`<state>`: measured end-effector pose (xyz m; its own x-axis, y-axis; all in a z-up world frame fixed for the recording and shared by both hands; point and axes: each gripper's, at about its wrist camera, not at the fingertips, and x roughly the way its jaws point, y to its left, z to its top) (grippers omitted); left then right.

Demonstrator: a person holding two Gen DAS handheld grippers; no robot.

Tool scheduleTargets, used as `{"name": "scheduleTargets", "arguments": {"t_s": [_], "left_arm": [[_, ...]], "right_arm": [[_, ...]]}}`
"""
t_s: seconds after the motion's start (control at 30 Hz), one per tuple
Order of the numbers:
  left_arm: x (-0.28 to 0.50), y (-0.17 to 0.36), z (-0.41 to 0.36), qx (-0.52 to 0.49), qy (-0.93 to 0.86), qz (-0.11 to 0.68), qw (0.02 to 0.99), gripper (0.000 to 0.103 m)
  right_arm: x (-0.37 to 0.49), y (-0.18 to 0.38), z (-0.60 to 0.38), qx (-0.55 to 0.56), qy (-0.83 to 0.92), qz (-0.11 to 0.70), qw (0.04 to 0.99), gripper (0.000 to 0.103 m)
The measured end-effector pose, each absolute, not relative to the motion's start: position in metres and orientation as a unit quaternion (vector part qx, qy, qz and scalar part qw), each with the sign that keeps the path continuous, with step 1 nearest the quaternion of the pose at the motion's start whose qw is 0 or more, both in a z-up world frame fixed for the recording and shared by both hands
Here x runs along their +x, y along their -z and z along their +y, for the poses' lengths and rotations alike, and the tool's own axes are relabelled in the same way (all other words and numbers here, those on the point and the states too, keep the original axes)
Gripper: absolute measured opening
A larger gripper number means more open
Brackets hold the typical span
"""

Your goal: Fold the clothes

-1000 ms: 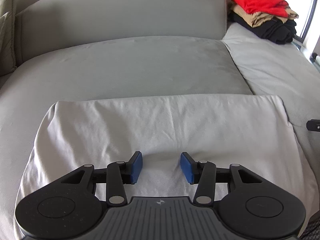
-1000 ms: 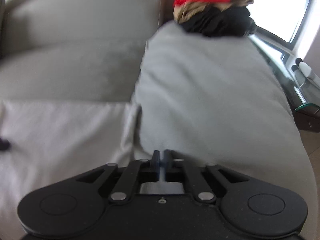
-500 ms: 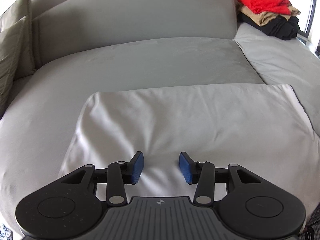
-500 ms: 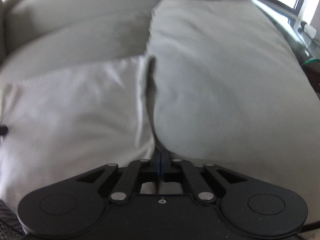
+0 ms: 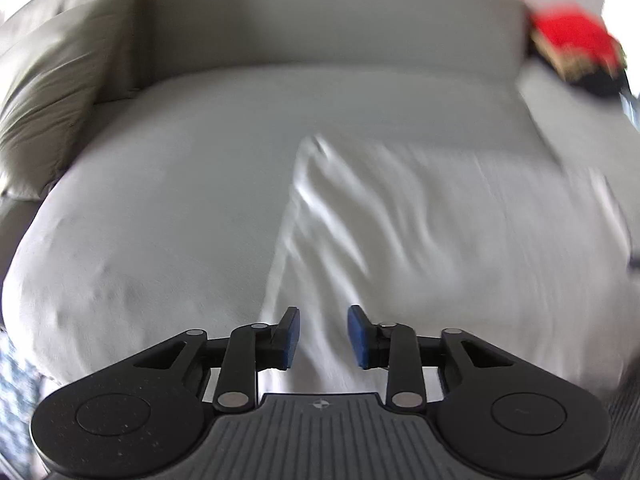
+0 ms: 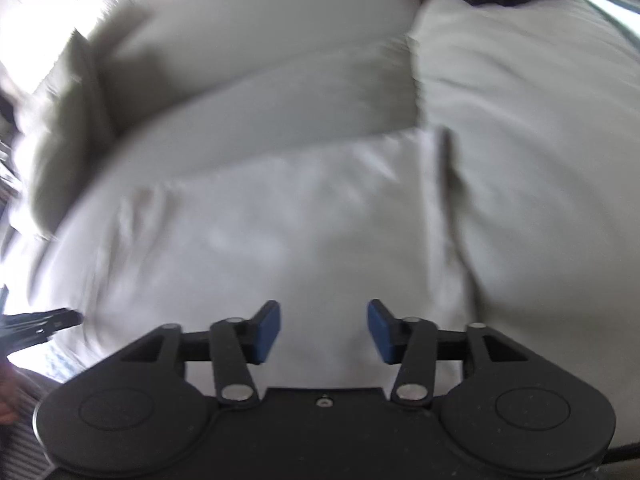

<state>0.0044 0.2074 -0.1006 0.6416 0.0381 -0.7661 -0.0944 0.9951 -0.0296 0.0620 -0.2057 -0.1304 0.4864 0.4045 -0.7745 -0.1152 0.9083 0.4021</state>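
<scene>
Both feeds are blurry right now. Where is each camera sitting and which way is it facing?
Left wrist: behind the open left hand-held gripper, facing the white garment and sofa back.
Right wrist: behind the open right hand-held gripper, over the garment, facing the sofa seam.
Shared: garment, sofa, pillow, folded stack.

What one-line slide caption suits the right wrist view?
Open right claw hovers over a white garment spread on a grey sofa.

Left wrist: rides low and close over the cloth's (image 5: 440, 240) left edge, facing the far sofa back (image 5: 320, 32).
Right wrist: close above the cloth's (image 6: 260, 232) right half, facing far.
Shared: cloth, sofa back, far-right pile (image 5: 576, 52).
</scene>
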Motion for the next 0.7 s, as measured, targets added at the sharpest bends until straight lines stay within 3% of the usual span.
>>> {"name": "scheduleTargets", "arguments": {"t_s": [0.07,0.17,0.2,0.27,0.33,0.7], "left_arm": [[0.026,0.097,0.220,-0.053,-0.044,0.396,0.916,0.030],[0.060,0.102,0.235,-0.086,-0.050,0.396,0.913,0.030],[0.071,0.105,0.240,-0.098,-0.051,0.400,0.910,0.030],[0.093,0.111,0.249,-0.120,-0.053,0.406,0.904,0.030],[0.115,0.117,0.258,-0.143,-0.054,0.412,0.898,0.029],[0.166,0.166,0.311,-0.356,0.001,0.455,0.816,0.029]], "right_arm": [[0.076,0.129,-0.189,0.163,-0.190,0.479,0.841,0.062],[0.099,0.131,-0.166,0.181,-0.230,0.481,0.827,0.061],[0.104,0.134,-0.162,0.185,-0.237,0.484,0.822,0.058],[0.114,0.141,-0.153,0.193,-0.248,0.492,0.812,0.039],[0.123,0.149,-0.145,0.200,-0.260,0.499,0.802,0.031],[0.132,0.187,-0.172,0.310,-0.245,0.533,0.748,0.027]]}}
